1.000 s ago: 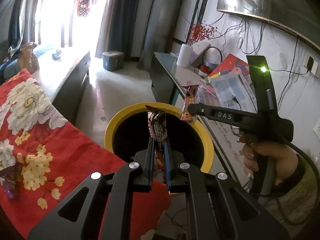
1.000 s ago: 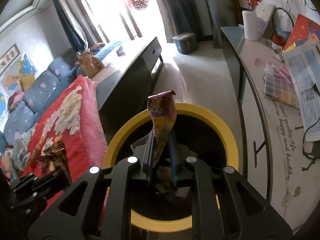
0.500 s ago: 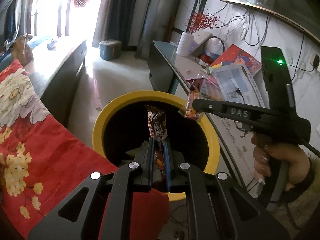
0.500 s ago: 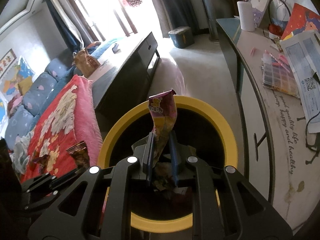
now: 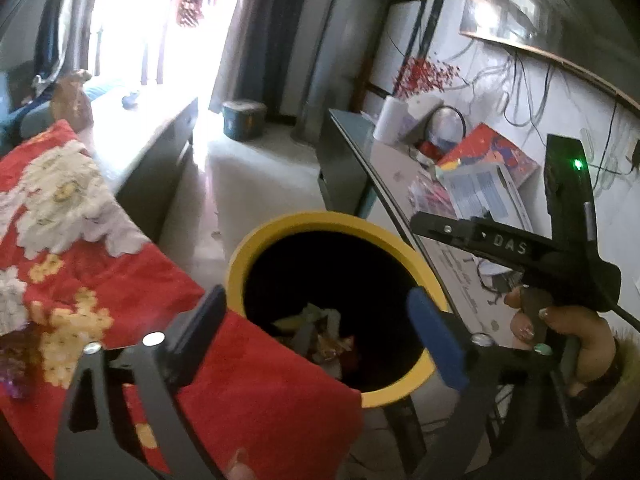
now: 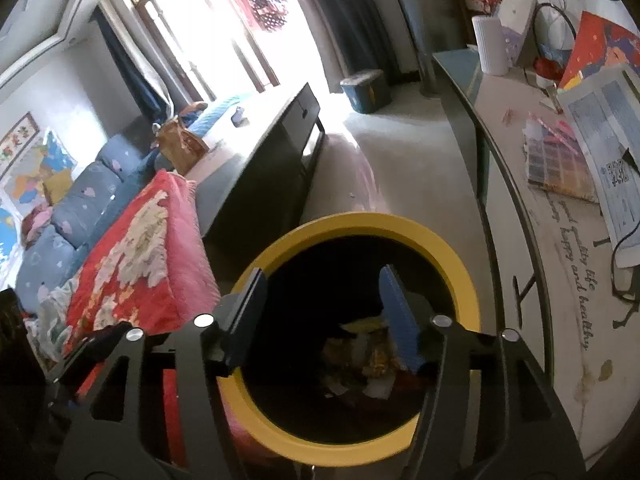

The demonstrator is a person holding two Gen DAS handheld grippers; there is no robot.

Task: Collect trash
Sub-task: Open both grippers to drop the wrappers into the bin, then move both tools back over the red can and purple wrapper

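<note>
Sunlit living room, yellow-rimmed bin [image 6: 460,276] beneath both claws, left gripper [image 5: 320,320] and right gripper [image 6: 324,300] spread wide, empty, wrappers [image 6: 368,352] below.

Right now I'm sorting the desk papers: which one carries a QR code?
The white sheet printed with blue tables; a QR code is printed on it. The pastel colour-grid sheet and the red booklet show none.

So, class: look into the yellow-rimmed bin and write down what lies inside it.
Inside the yellow-rimmed bin lies a heap of crumpled wrappers at the bottom. The dark walls and the right gripper fingers hide part of it, so single pieces cannot be counted.
</note>
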